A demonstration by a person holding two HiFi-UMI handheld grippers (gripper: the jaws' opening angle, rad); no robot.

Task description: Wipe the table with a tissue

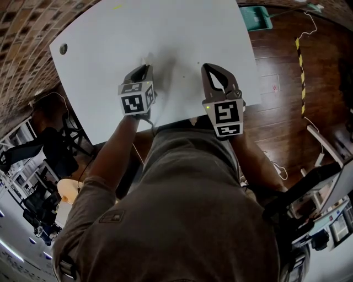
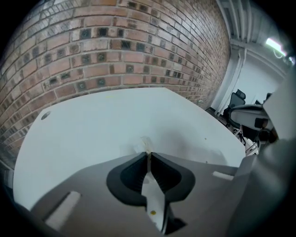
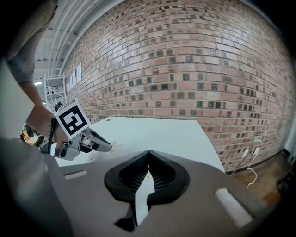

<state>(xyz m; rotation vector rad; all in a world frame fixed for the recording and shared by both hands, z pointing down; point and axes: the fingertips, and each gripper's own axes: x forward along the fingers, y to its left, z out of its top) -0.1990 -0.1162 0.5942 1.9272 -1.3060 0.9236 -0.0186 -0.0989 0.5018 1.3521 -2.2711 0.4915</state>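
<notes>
— What is held by the left gripper [image 2: 148, 153]?

— A small scrap of white tissue [image 2: 145, 144] is pinched at the very tips of its fingers [image 2: 129, 175], which are pressed together on it (only a crumpled bit is seen past the tips). The tissue is held low over the white counter [image 2: 92, 129], in the counter's near half. Whether it touches the surface cannot be told.

— And the right gripper [image 3: 148, 152]?

— Its fingers are closed on each other, and nothing is seen between them. It is held above the counter's near edge, toward the near right corner. The left gripper is seen from it farther left over the same counter, with a clear stretch of surface between the two.

— What else is seen around the counter?

— A round hole [image 1: 63, 48] is set close to the counter's left corner. A brick wall [image 2: 115, 55] runs along the counter's far side. A wooden floor [image 1: 281, 82] lies to the counter's right. A green box [image 1: 256, 16] is seen on it just off the far right corner, and a yellow-and-black strip [image 1: 300, 55] lies farther out.
</notes>
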